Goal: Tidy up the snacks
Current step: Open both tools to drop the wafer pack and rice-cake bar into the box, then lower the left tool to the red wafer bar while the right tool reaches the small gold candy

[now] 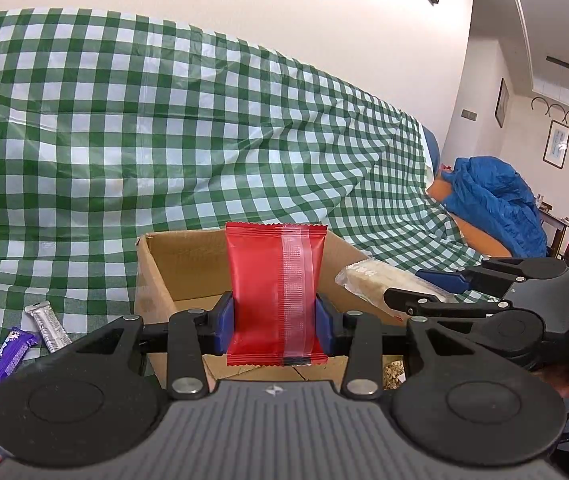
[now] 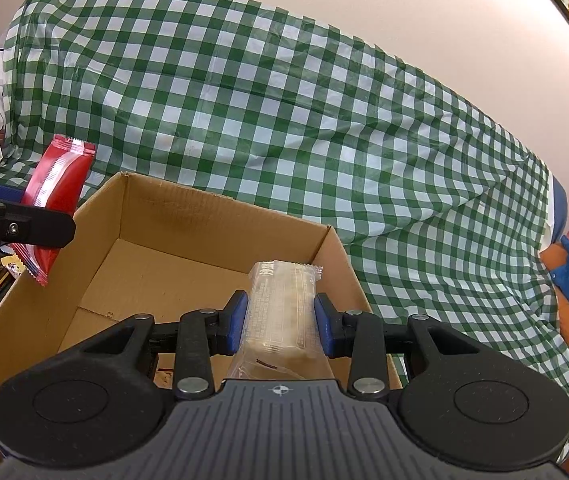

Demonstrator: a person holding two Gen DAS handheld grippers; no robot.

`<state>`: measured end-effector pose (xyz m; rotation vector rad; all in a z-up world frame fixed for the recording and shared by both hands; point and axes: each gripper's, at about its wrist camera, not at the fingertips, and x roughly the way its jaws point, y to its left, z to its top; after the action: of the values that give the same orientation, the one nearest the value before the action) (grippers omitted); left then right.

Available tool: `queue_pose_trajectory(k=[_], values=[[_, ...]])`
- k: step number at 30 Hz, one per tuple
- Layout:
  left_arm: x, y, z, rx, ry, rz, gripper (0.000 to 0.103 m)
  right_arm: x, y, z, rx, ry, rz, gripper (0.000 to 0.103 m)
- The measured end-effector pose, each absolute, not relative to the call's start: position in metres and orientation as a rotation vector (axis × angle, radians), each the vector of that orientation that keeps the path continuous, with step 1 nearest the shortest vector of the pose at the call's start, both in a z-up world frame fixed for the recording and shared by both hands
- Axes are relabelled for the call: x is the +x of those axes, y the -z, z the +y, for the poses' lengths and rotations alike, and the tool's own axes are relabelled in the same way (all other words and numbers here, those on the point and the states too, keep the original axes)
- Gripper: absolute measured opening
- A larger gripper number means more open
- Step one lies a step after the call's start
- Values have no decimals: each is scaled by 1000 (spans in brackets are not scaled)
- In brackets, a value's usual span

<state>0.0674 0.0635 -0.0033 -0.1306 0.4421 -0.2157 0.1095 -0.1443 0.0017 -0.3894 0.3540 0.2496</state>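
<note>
L gripper (image 1: 275, 322) jaws clamped on red snack pack (image 1: 274, 292); R gripper (image 2: 280, 326) jaws clamped on clear-wrapped bar (image 2: 280, 308). Both held over open cardboard box (image 2: 188, 216); loose snacks on checked cloth (image 1: 124, 140) at left.

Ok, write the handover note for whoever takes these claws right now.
Left claw: shut on the red packet, upright over the cardboard box.
Right claw: shut on the clear-wrapped bar, also over the box.
Done: both snacks picked up; the box floor that shows is bare.
Left: release both into the box, then collect the purple bar and silver bar lying on the checked cloth.
</note>
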Motion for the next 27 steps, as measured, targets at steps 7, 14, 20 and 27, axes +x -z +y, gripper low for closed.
queue_pose_trajectory(k=[7, 14, 20, 27], values=[[70, 2, 61, -141, 207, 442, 65, 110, 0, -143, -411, -229, 353, 38], [70, 2, 62, -144, 193, 429, 64, 112, 3, -144, -415, -199, 359, 58], [65, 1, 65, -124, 189, 425, 36, 112, 3, -142, -400, -201, 357, 60], [56, -3, 94, -165, 143, 426, 29, 107, -3, -132, -336, -208, 352, 61]])
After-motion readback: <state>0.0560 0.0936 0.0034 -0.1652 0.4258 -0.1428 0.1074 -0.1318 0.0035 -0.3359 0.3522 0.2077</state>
